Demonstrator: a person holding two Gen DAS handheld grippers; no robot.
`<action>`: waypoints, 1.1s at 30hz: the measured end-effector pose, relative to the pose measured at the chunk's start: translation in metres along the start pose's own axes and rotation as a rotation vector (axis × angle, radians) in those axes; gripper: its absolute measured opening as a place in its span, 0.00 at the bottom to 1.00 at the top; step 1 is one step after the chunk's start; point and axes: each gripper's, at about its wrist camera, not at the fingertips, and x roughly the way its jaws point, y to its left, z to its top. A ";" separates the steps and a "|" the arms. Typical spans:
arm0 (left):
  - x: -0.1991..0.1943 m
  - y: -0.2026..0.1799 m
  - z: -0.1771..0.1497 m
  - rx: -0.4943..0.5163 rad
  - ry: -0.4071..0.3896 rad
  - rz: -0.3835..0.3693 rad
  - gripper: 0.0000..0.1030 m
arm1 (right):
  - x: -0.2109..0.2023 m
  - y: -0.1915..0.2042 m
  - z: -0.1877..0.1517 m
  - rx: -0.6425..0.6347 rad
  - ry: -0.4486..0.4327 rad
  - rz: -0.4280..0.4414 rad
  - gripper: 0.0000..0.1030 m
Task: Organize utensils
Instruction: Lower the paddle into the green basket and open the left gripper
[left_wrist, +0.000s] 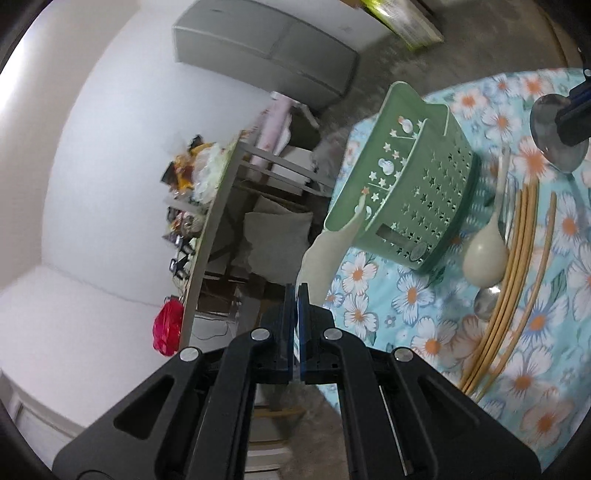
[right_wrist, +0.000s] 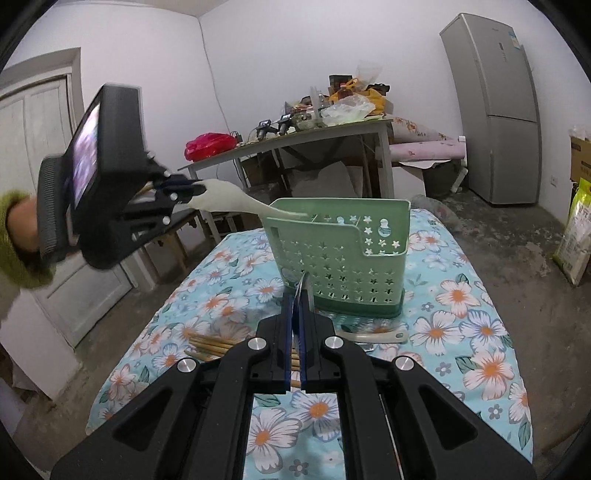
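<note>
The green perforated utensil caddy (right_wrist: 341, 254) stands upright on the flowered tablecloth (right_wrist: 461, 332) and serves as the landmark here. Judging by what lies around it, the sorting is at an early stage. The left gripper (right_wrist: 192, 192) is clamped on the bowl of a cream plastic spoon (right_wrist: 236, 203), whose handle tip reaches over the caddy's rim into a rear compartment, not yet let go. The right gripper (right_wrist: 295, 332), in front of the caddy, is closed on a metal spoon (left_wrist: 554, 133) held above the cloth. Still loose in front of the caddy lie a bundle of bamboo chopsticks (left_wrist: 517, 280), a second cream spoon (left_wrist: 487, 254) and another metal spoon (left_wrist: 487, 302) partly under them. Whether the caddy already holds anything else cannot be told. Behind the caddy stand a cluttered grey table (right_wrist: 295, 140) with a red bag (right_wrist: 208, 144), and to its right a tall grey fridge (right_wrist: 495, 107) on a bare concrete floor (right_wrist: 517, 236).
</note>
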 end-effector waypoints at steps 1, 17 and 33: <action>0.003 0.001 0.000 0.022 0.012 -0.021 0.01 | 0.000 -0.002 -0.001 0.001 -0.004 0.000 0.03; 0.028 0.094 -0.009 -0.715 -0.187 -0.362 0.55 | -0.006 -0.027 0.009 0.061 -0.026 0.041 0.03; 0.023 0.013 -0.136 -1.373 -0.153 -0.447 0.58 | -0.028 -0.072 0.127 0.134 -0.232 0.227 0.03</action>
